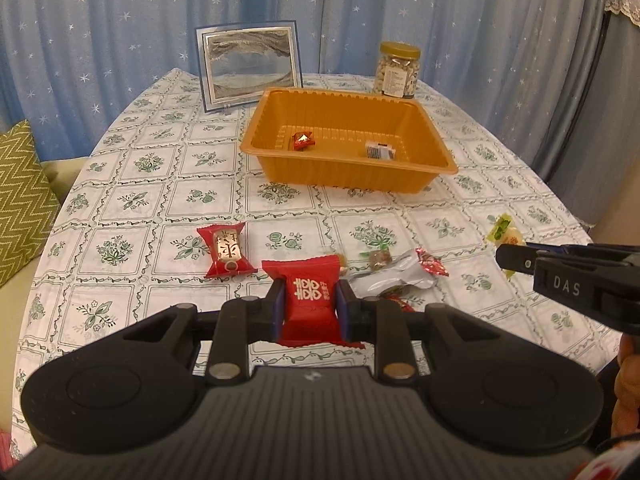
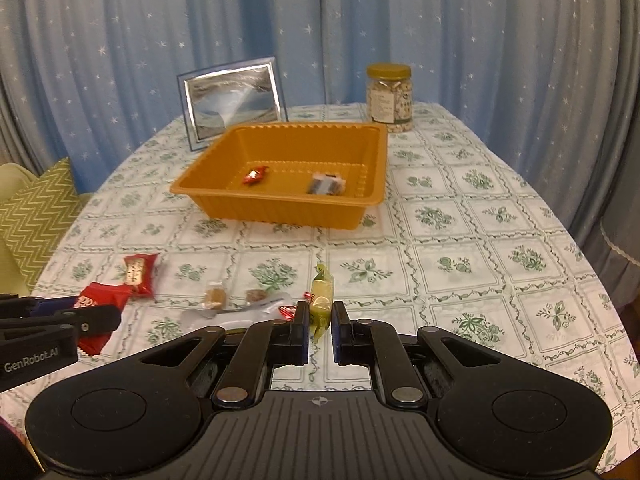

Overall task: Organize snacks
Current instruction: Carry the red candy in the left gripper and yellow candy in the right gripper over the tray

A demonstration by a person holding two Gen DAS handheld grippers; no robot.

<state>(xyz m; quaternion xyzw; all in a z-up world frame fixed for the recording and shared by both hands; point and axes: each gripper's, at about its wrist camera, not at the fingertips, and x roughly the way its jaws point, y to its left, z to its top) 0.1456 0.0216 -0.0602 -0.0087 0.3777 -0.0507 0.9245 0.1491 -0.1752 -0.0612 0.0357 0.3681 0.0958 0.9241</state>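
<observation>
a red foil-wrapped candy pouch with white characters (image 1: 310, 306) is pinched in the left gripper (image 1: 310, 304), and a small yellow-green wrapped sweet (image 2: 321, 298) is clamped in the right gripper (image 2: 320, 320), both likely meant for the orange ribbed plastic tray (image 1: 442, 164). plenty of bare table (image 2: 460, 240) is left before the tray's low near rim, so it should be cleared easily.

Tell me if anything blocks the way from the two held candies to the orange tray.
Nothing visible does. Between the red wrapped candy, the yellow-green wrapped candy and the orange plastic tray lies only bare floral tablecloth.
</observation>
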